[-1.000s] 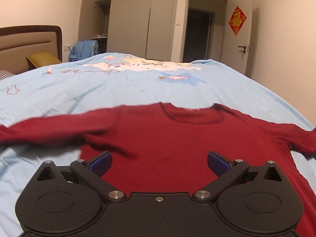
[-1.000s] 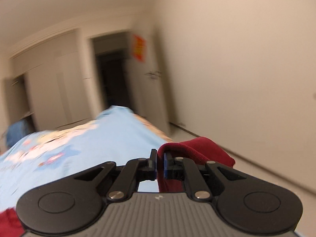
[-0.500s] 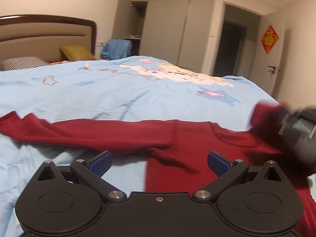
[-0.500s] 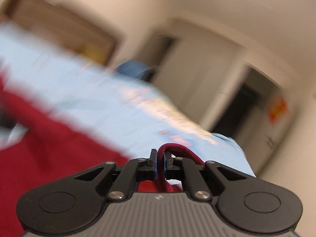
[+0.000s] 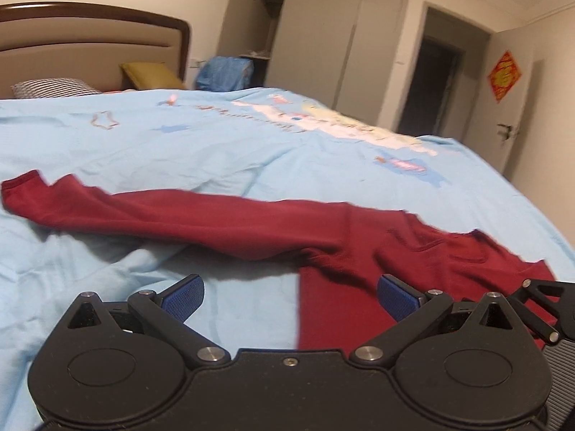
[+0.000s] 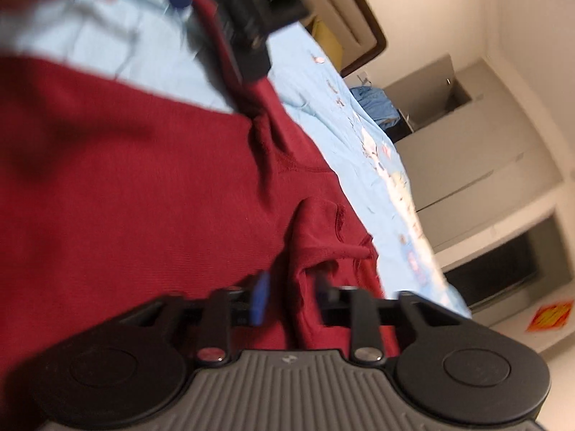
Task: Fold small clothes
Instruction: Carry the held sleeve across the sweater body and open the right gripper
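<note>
Folded inward since earlier, the red sweater's right sleeve lies on the body; left sleeve stretches left across the bed. Right gripper part-open, fabric between; left gripper released.

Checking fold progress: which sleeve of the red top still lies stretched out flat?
The left sleeve, reaching toward the headboard; the other is folded over by the right gripper.

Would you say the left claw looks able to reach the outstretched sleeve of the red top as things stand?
Probably yes: the left claw is open and holds nothing, and the sleeve lies flat on the blue bedspread just ahead, with nothing between them.
</note>
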The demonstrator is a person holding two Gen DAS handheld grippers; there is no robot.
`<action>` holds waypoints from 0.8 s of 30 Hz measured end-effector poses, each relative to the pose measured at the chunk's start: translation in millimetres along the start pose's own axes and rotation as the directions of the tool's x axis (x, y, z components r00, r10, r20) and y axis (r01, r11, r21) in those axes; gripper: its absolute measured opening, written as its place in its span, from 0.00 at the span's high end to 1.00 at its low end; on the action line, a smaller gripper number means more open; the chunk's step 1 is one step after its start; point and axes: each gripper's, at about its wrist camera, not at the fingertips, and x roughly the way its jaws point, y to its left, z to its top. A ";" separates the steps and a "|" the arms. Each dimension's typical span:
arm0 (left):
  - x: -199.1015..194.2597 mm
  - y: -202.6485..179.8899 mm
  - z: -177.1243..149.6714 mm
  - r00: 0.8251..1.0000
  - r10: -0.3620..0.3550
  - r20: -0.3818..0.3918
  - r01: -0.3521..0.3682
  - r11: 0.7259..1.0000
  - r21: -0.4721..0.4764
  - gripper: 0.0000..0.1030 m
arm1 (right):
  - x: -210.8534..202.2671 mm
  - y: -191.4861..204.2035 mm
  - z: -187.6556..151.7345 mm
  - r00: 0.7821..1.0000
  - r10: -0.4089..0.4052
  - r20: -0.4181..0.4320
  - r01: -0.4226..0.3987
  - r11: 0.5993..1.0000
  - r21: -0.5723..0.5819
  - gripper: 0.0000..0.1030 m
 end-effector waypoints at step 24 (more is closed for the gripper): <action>99.7 -77.3 5.7 0.969 0.247 -0.024 -0.235 0.944 0.233 0.01 | -50.0 -146.4 -167.5 0.965 -0.129 -0.227 0.261 0.512 0.818 0.06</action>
